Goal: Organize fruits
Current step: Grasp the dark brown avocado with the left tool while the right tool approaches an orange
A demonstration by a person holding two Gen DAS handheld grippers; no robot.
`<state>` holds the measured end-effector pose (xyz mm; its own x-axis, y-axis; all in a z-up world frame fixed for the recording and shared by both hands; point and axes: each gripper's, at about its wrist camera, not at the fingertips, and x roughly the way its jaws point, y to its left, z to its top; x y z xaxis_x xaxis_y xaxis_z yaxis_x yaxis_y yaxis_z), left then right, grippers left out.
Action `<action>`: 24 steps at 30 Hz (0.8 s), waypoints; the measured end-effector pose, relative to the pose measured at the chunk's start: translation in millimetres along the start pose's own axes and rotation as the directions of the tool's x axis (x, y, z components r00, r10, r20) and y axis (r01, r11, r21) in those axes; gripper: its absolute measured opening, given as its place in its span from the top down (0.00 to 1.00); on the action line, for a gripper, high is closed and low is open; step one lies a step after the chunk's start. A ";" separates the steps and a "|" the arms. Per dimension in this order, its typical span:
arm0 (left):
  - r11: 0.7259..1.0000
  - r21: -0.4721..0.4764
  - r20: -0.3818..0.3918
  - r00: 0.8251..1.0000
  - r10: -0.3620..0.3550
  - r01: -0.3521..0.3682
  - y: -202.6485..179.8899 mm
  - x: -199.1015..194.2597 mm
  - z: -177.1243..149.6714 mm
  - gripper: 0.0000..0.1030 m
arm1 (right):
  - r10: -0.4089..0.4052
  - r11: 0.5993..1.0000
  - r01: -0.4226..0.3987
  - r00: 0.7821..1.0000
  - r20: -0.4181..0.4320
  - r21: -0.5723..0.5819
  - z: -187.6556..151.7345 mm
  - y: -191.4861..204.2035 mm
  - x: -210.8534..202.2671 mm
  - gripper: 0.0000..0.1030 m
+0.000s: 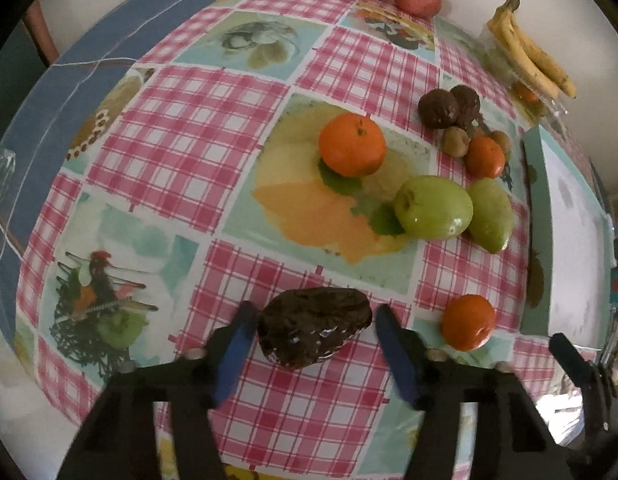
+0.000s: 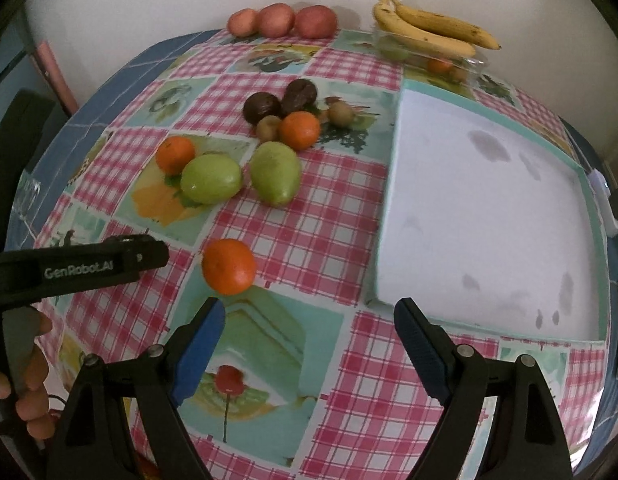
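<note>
A dark, wrinkled avocado [image 1: 313, 326] lies on the checked tablecloth [image 1: 181, 128] between the blue pads of my left gripper [image 1: 315, 312]. The pads stand close beside its two ends, with a thin strip of cloth showing at the right end. A tangerine [image 1: 467, 322] sits to its right. My right gripper [image 2: 309, 308] hangs open over the cloth with nothing between its fingers. That same tangerine [image 2: 228, 266] lies just beyond its left finger. Two green fruits [image 2: 211, 178], two more tangerines [image 2: 175, 155], two dark round fruits [image 2: 262, 107] and small kiwis [image 2: 267, 127] are grouped further back.
A white tray with a teal rim [image 2: 389, 208] lies at the right, nothing in it. Bananas [image 2: 429, 28] rest on a clear container at the back, beside three reddish round fruits [image 2: 315, 21] against the wall. A hand [image 2: 29, 380] holds the left gripper's black body [image 2: 89, 268].
</note>
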<state>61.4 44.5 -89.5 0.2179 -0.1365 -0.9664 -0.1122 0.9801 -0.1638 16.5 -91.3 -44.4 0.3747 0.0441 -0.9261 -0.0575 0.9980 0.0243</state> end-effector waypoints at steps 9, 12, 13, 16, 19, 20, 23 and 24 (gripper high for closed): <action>0.999 -0.041 0.018 0.999 0.034 -0.033 25.3 -11.2 3.6 0.43 | -0.024 0.998 0.023 1.000 -0.003 -0.064 8.0 16.0 10.9 0.16; 0.997 -0.071 0.023 0.999 0.042 -0.040 34.8 -12.8 5.0 0.43 | -0.016 0.997 0.016 1.000 0.002 -0.073 8.5 19.4 10.7 0.16; 0.996 -0.080 0.023 0.999 0.040 -0.038 38.3 -13.0 6.0 0.43 | -0.014 0.997 0.014 1.000 0.003 -0.074 8.8 20.1 10.9 0.16; 0.995 -0.087 0.027 0.999 0.044 -0.042 43.3 -14.5 5.2 0.43 | -0.012 0.996 0.011 1.000 -0.007 -0.085 9.5 24.8 15.4 0.16; 0.995 -0.093 0.031 0.999 0.045 -0.042 42.9 -13.4 6.1 0.43 | -0.004 0.995 0.001 1.000 -0.028 -0.105 9.2 32.1 23.6 0.16; 0.994 -0.100 0.033 0.998 0.048 -0.044 44.1 -13.2 6.7 0.43 | -0.003 0.994 -0.001 0.999 -0.036 -0.112 9.6 35.0 27.1 0.16; 0.992 -0.121 0.037 0.998 0.052 -0.047 51.5 -14.6 7.6 0.43 | -0.008 0.992 0.002 0.999 -0.051 -0.123 10.4 41.7 34.8 0.16; 0.991 -0.126 0.038 0.998 0.054 -0.048 54.0 -15.2 7.3 0.43 | -0.009 0.992 0.002 0.999 -0.054 -0.124 10.3 42.5 35.9 0.16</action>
<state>59.1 100.5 -82.2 0.2485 -0.0782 -0.9655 -0.2441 0.9595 -0.1406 37.1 -46.9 -72.7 0.3247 0.0326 -0.9452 -0.1711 0.9849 -0.0248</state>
